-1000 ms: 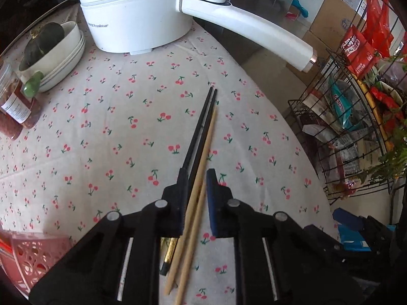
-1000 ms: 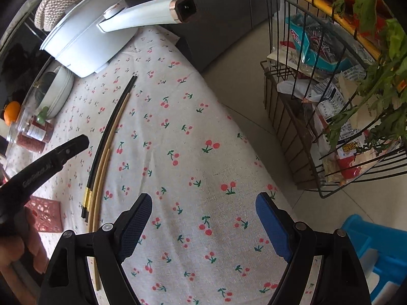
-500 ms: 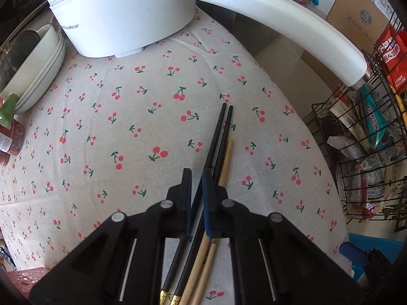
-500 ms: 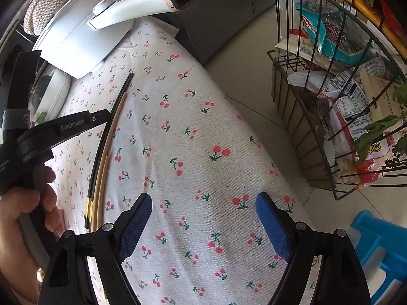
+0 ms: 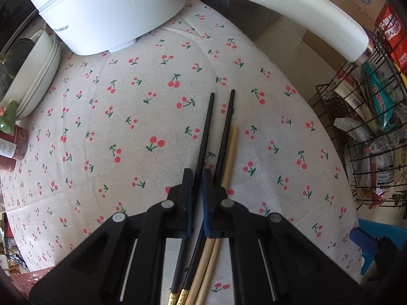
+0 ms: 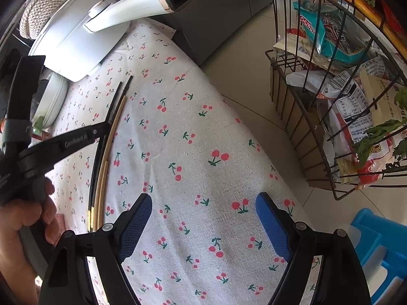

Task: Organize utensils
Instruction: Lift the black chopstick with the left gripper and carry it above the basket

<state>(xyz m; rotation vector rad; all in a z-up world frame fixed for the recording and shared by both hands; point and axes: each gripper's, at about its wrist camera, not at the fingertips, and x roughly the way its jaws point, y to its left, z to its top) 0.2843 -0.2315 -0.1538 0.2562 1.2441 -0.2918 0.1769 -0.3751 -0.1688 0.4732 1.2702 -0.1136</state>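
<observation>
Two black chopsticks with gold ends and two wooden chopsticks (image 5: 230,152) lie side by side on the cherry-print tablecloth (image 5: 127,127). My left gripper (image 5: 197,175) points steeply down and is shut on the left black chopstick (image 5: 206,132), about midway along it. The other black chopstick (image 5: 226,129) runs just outside the right finger. In the right wrist view the same bundle (image 6: 100,172) lies at the left, with the left gripper (image 6: 101,129) on it and a hand holding that tool. My right gripper (image 6: 203,200) hangs open over bare cloth, nothing between its fingers.
A white electric pot (image 5: 106,7) with a long handle (image 5: 279,7) stands at the back. Stacked bowls (image 5: 38,71) and a jar (image 5: 10,147) sit at the left. A wire rack (image 5: 368,127) of packets stands past the table's right edge, near a blue stool (image 6: 376,241). A pink basket (image 5: 28,279) is bottom left.
My left gripper slid forward along the chopsticks, dropped lower, and closed from a narrow gap onto one black chopstick. The black tips now splay apart. The right gripper stayed put.
</observation>
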